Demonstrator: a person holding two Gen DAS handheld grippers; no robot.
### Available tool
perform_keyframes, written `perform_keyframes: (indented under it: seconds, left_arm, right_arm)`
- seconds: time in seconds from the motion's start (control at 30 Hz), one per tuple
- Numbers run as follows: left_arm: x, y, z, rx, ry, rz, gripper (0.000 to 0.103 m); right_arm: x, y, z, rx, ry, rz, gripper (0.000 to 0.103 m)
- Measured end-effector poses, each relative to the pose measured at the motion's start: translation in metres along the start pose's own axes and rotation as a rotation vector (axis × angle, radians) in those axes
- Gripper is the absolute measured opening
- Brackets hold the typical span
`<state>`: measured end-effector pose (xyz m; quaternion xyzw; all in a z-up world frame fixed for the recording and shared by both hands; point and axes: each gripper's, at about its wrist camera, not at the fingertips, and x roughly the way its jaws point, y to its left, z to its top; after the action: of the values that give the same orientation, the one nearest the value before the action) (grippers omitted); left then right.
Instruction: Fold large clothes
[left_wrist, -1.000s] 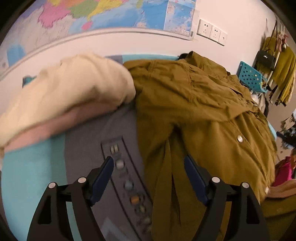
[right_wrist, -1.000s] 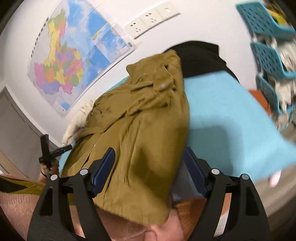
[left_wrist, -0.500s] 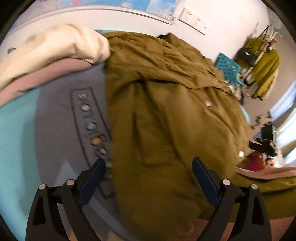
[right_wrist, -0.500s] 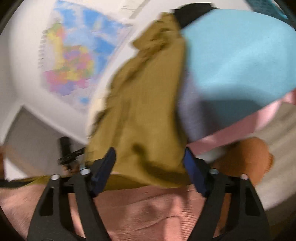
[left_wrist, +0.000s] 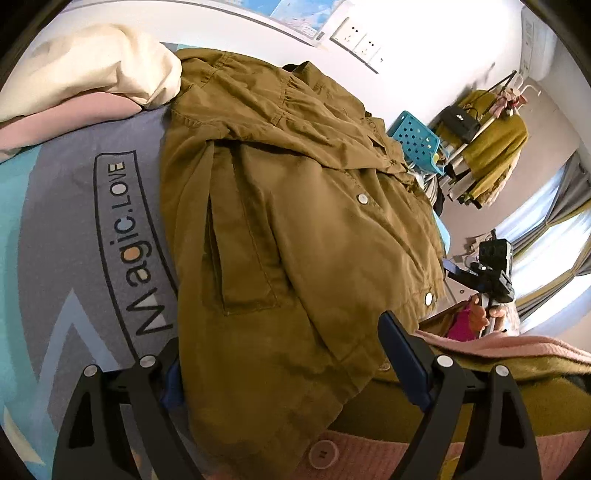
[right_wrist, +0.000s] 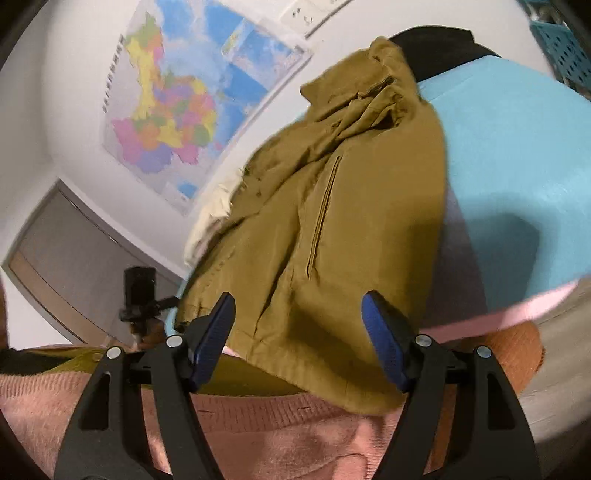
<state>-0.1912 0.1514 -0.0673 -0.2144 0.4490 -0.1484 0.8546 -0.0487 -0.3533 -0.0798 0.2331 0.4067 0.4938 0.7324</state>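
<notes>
An olive-brown jacket (left_wrist: 288, 206) with snap buttons lies spread on a bed cover printed "Magic.LOVE" (left_wrist: 122, 236); its hem hangs over the near edge. My left gripper (left_wrist: 284, 362) is open, its jaws on either side of the jacket's lower left hem, which covers most of the left fingertip. In the right wrist view the same jacket (right_wrist: 332, 229) drapes over the turquoise cover (right_wrist: 517, 155). My right gripper (right_wrist: 299, 336) is open and empty, its jaws astride the lower right hem.
A cream and pink bundle (left_wrist: 96, 74) lies at the far left of the bed. A blue crate (left_wrist: 417, 140) and a clothes rack (left_wrist: 491, 122) stand to the right. A map (right_wrist: 192, 107) hangs on the wall. The person's pink sweater (right_wrist: 258, 435) is close below.
Both grippers have drawn back toward the near edge of the bed, down to the jacket's hem. The left view has swung right and lower. Both stay open.
</notes>
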Motion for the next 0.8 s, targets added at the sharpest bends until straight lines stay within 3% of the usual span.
perform_keyframes:
  seconds: [0.13, 0.2, 0.23, 0.33, 0.37, 0.4, 0.47, 0.5, 0.53, 0.67, 0.8]
  left_arm:
    - [0.000, 0.007, 0.005, -0.020, 0.001, -0.026, 0.086]
    - [0.001, 0.008, 0.008, -0.016, 0.007, -0.027, 0.088]
    - [0.003, 0.006, 0.009, -0.010, 0.011, -0.027, 0.092]
    - [0.007, -0.001, 0.008, 0.014, 0.011, -0.007, 0.096]
    - [0.007, -0.002, 0.007, 0.016, 0.006, 0.008, 0.093]
    - [0.006, -0.002, 0.008, 0.004, -0.002, 0.020, 0.085]
    - [0.004, 0.003, 0.010, -0.050, -0.002, 0.071, 0.021]
    - [0.002, 0.009, 0.012, -0.091, 0.002, 0.083, 0.017]
    - [-0.005, 0.013, 0.016, -0.134, -0.015, 0.048, 0.014]
    - [-0.031, -0.001, 0.032, -0.107, -0.115, 0.022, 0.012]
    - [-0.036, 0.004, 0.044, -0.141, -0.138, -0.017, 0.013]
  right_arm:
    - [-0.027, -0.016, -0.015, 0.041, -0.070, -0.061, 0.080]
    - [-0.024, -0.030, -0.020, 0.087, -0.059, -0.104, 0.083]
    - [-0.017, -0.037, -0.022, 0.107, -0.041, -0.082, 0.082]
    - [0.007, -0.036, -0.027, 0.088, 0.022, -0.016, 0.070]
    - [0.013, -0.029, -0.027, 0.065, 0.036, 0.025, 0.052]
    - [0.013, -0.021, -0.026, 0.042, 0.032, 0.054, 0.034]
    - [-0.001, 0.002, -0.019, -0.034, -0.017, 0.092, 0.009]
    - [-0.009, 0.013, -0.014, -0.057, -0.050, 0.110, 0.009]
    - [-0.021, 0.027, -0.007, -0.093, -0.091, 0.127, 0.009]
    - [-0.045, 0.073, 0.022, -0.213, -0.171, 0.079, 0.007]
    - [-0.047, 0.070, 0.052, -0.173, -0.219, 0.112, 0.007]
